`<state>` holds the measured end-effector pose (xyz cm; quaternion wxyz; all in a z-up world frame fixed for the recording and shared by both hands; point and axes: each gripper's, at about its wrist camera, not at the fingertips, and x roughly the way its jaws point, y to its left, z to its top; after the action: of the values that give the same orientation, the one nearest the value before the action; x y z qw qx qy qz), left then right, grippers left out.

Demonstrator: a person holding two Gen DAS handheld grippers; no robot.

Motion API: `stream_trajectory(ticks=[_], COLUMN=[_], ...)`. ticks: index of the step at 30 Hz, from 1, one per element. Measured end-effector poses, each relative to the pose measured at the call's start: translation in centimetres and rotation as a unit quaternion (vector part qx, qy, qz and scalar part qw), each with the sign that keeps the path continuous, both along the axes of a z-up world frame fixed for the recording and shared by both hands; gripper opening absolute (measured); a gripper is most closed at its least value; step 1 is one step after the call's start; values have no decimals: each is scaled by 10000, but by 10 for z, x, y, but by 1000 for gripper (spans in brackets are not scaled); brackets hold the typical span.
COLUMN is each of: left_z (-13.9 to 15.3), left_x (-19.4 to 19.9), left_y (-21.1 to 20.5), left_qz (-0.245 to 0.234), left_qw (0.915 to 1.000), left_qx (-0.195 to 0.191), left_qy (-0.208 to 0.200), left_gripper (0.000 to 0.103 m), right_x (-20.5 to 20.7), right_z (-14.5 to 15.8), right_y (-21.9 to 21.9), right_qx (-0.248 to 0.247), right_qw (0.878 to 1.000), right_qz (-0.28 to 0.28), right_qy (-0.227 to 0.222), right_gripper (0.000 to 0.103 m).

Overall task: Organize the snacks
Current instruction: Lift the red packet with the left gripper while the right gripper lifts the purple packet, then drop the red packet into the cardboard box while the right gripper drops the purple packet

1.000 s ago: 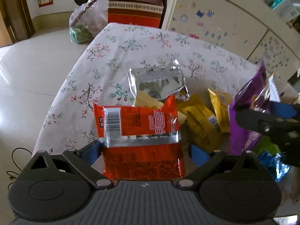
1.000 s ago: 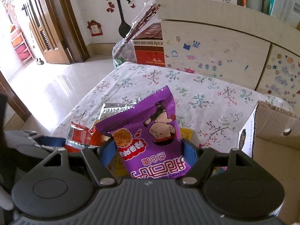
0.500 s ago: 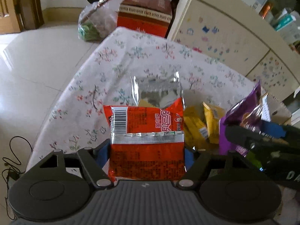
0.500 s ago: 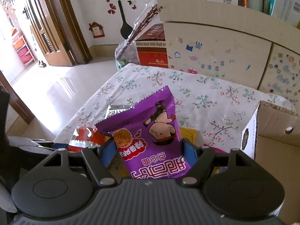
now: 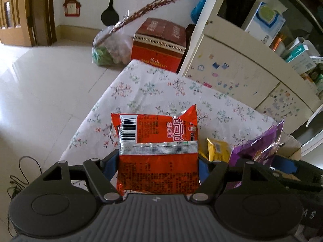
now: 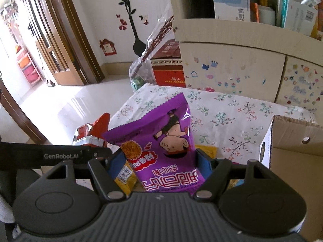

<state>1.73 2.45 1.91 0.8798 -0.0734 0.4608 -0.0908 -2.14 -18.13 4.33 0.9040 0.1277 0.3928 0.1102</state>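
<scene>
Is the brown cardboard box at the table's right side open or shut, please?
Open: the brown cardboard box has its top flap raised, showing its inner walls; contents unseen.

Left gripper (image 5: 158,162): dark grey ribbed plastic housing, small lightning-bolt mark at centre of front edge. Two matte black rounded shells either side, each with a shallow recessed disc. Black angled linkage arms with triangular cut-outs, silver round pivot screws at the joints. Blue flat finger pads (image 5: 110,164).

Right gripper (image 6: 160,162): same build, same ribbed grey housing, black shells, silver pivots, blue finger pads (image 6: 117,164). White "GenRobot.AI" lettering on the black flank of the left unit, seen from the right wrist camera.
</scene>
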Motion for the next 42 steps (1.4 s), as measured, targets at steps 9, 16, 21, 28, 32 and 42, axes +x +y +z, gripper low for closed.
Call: stream_trajectory(ticks=[9, 16, 21, 28, 32, 42], left_z=[19, 30, 36, 39, 40, 25], left_x=[-9, -15, -18, -25, -32, -54], left_y=[-12, -30, -49, -86, -107, -162], left_qz=[-103, -275, -455, -872, -1158, -1882], left_qw=[9995, 9984, 9970, 9930, 9890, 9779], left_qx=[-23, -115, -234, -426, -533, -616], left_qy=[-312, -486, -584, -679, -746, -670], left_gripper=[79, 79, 79, 79, 79, 79], right_x=[-25, -47, -58, -80, -92, -114], right_z=[21, 37, 46, 54, 56, 46], right_y=[-15, -36, -56, -95, -117, -160], right_qx=[268, 367, 423, 465, 464, 402], right_qw=[9986, 9953, 9919, 9826, 9755, 9588], right_qz=[-410, -820, -1090, -1698, -2062, -2792], right_qy=[-179, -358, -503, -591, -607, -352], right_gripper=[74, 74, 74, 74, 74, 74])
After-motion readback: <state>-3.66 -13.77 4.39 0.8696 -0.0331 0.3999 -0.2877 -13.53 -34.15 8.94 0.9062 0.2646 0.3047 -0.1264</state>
